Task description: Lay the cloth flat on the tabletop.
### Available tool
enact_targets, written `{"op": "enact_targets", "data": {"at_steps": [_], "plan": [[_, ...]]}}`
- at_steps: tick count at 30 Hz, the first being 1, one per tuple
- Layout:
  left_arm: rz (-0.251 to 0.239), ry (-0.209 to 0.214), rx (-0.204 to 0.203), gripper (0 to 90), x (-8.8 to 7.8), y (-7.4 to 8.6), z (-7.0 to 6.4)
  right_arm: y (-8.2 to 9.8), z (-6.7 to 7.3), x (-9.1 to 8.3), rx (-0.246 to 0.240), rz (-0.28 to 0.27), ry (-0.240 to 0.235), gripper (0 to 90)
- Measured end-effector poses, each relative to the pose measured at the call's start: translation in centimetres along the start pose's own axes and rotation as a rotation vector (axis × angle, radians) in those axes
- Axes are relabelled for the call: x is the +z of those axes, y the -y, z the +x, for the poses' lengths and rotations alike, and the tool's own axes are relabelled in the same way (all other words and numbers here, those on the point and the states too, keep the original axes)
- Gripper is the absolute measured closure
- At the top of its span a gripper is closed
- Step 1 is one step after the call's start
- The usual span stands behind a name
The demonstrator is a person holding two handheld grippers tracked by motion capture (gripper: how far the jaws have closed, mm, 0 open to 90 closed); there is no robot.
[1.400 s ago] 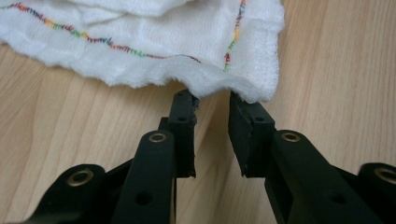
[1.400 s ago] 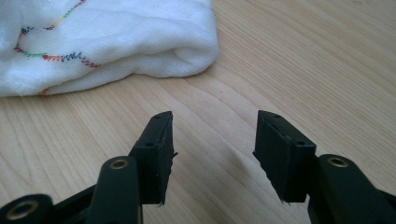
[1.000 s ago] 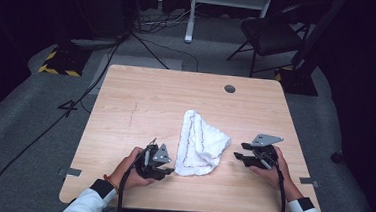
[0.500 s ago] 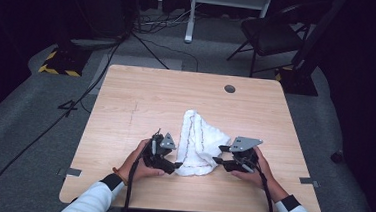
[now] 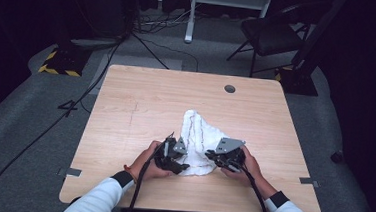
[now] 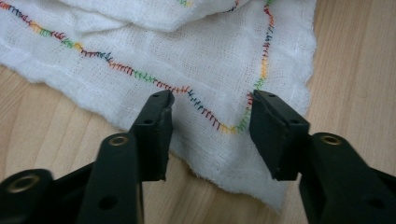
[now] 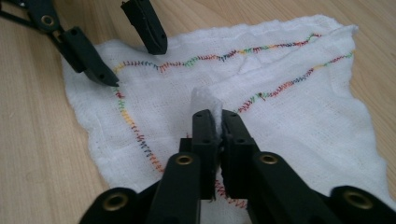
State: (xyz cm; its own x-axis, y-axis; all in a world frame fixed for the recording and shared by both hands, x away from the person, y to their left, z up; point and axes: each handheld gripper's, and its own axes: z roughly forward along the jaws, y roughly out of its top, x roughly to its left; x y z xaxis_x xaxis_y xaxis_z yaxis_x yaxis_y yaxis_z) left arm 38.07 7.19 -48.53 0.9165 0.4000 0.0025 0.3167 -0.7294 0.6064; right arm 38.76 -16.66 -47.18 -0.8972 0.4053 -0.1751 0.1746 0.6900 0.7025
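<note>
Tool on the right (image 7: 215,116) is pinching a raised fold of the white cloth (image 5: 198,142), its jaws having just been closing on the fabric. Left tool (image 6: 210,109) is hovering with its jaws parted to a middling gap over the near corner, where the coloured stitching (image 6: 140,74) is turning; they have just been closing, with cloth beneath them but nothing gripped. The cloth is lying crumpled near the front of the tabletop (image 5: 141,102). Judging by this, the grasping step is half done; next, the left tool needs lowering and closing on that corner.
</note>
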Motion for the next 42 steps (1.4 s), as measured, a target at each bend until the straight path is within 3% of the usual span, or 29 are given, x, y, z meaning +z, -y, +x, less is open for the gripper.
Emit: {"op": "enact_targets", "data": {"at_steps": [2,9,15,18,21,23,25,26,27,29,33,34,36,38,40,42], "plan": [[0.003,0.011,0.022,64.8,-0.2,0.1,0.0,0.1,-0.1,-0.3,-0.006,-0.003,0.011,88.5],[0.01,0.027,0.065,83.0,-0.5,0.3,-0.6,0.5,-1.5,-2.8,0.04,-0.058,0.078,88.8],[0.027,0.028,0.058,83.8,-1.0,0.9,-1.3,1.3,-3.1,-5.0,0.102,-0.091,0.149,88.9],[0.033,0.044,0.062,83.6,-1.4,1.2,-1.8,2.1,-4.3,-6.1,0.142,-0.097,0.205,88.9],[0.039,0.058,0.072,83.1,-1.5,1.3,-2.5,2.4,-4.7,-6.5,0.16,-0.097,0.223,88.9],[0.046,0.061,0.084,80.5,-1.7,1.4,-2.9,2.7,-5.1,-6.8,0.176,-0.098,0.243,88.9],[0.033,0.073,0.071,73.8,-1.9,1.5,-3.0,2.8,-5.3,-6.9,0.182,-0.103,0.252,88.9],[0.023,0.069,0.066,64.3,-2.1,1.5,-2.8,2.8,-5.5,-7.0,0.188,-0.106,0.258,88.9],[0.013,0.055,0.057,64.3,-2.1,1.4,-2.7,2.8,-5.5,-7.0,0.188,-0.106,0.258,88.9],[-0.006,0.028,0.024,55.0,-2.4,1.2,-1.8,2.8,-5.6,-7.0,0.187,-0.105,0.261,88.9],[-0.055,-0.015,-0.056,45.0,-2.6,0.8,0.8,2.7,-5.7,-6.9,0.186,-0.104,0.268,88.9],[-0.06,-0.041,-0.063,38.7,-2.5,0.7,1.5,2.7,-5.8,-6.8,0.19,-0.102,0.27,88.9],[-0.081,-0.091,-0.108,34.7,-2.3,0.5,3.0,2.7,-5.9,-6.8,0.19,-0.1,0.273,88.9],[-0.095,-0.114,-0.12,30.9,-2.1,0.2,4.4,2.8,-6.0,-6.7,0.195,-0.098,0.273,88.9],[-0.1,-0.132,-0.156,28.0,-1.8,-0.3,5.7,2.8,-6.1,-6.7,0.199,-0.097,0.275,88.9],[-0.096,-0.176,-0.163,25.9,-1.3,-0.7,6.7,2.9,-6.2,-6.6,0.199,-0.095,0.275,88.9]]}}
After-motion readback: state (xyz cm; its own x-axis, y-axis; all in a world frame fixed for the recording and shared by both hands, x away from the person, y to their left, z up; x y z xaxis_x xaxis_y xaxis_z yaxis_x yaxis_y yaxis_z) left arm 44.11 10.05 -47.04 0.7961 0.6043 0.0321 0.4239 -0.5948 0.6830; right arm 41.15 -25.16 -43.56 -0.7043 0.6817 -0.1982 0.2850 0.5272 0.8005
